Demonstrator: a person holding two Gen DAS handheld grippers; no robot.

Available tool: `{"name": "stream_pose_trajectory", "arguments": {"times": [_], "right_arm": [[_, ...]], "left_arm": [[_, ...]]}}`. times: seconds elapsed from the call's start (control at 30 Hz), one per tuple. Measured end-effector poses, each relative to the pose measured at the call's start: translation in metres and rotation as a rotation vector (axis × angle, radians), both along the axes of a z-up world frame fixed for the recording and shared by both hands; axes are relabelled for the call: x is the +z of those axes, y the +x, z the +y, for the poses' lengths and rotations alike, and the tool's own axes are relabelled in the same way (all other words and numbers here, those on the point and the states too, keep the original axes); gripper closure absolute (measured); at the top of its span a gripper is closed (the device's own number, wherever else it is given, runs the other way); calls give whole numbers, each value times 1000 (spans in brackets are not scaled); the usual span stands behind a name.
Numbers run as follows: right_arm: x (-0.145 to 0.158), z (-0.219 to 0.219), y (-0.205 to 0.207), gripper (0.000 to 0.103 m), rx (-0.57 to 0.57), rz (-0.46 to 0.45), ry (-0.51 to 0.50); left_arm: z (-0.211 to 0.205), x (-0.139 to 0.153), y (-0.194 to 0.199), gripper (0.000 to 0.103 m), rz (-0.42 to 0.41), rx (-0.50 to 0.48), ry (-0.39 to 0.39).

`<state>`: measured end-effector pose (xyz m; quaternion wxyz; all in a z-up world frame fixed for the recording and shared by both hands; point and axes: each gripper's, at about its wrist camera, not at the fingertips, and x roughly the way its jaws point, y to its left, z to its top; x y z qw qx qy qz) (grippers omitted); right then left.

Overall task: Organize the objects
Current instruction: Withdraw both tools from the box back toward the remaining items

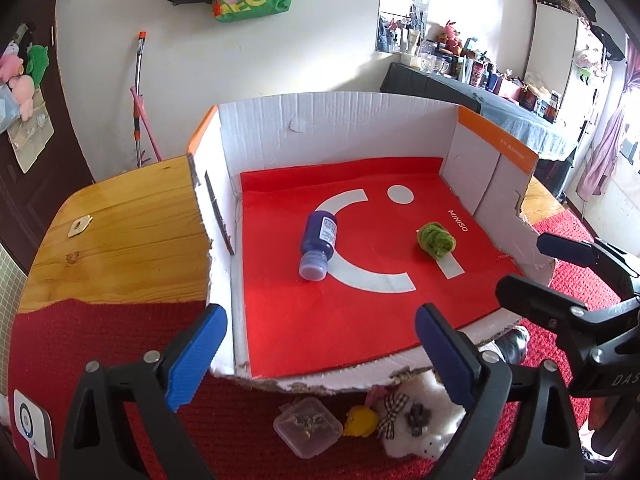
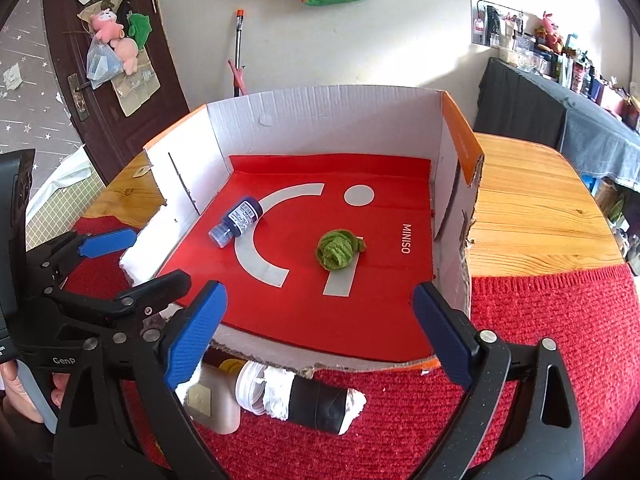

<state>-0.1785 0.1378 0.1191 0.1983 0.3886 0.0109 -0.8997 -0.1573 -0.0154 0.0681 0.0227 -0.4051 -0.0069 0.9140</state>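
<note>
Red cloth covers the near table (image 2: 540, 320), where a clear case (image 1: 308, 426), a plush (image 1: 412, 424) and a roll (image 2: 316, 400) lie unsorted. Your left hand-held gripper (image 1: 320, 356) and right hand-held gripper (image 2: 320, 340) are both spread wide, holding nothing. Farther off, the box (image 2: 320, 116) holds a bottle (image 2: 238, 220) on its left and green yarn (image 2: 338, 254) at right. You're between picks, I'd say; next, lower onto a near item.

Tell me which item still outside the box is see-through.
The small clear plastic case, lying on the red mat beside the yellow toy and white plush, which are opaque.
</note>
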Motion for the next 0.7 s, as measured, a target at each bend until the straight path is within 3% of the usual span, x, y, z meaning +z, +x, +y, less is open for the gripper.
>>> {"name": "stream_pose_trajectory", "arguments": {"times": [0.7], "right_arm": [[-3, 5, 28, 2, -20, 0, -16]], "left_arm": [[0, 0, 35, 2, 11, 11, 5]]}}
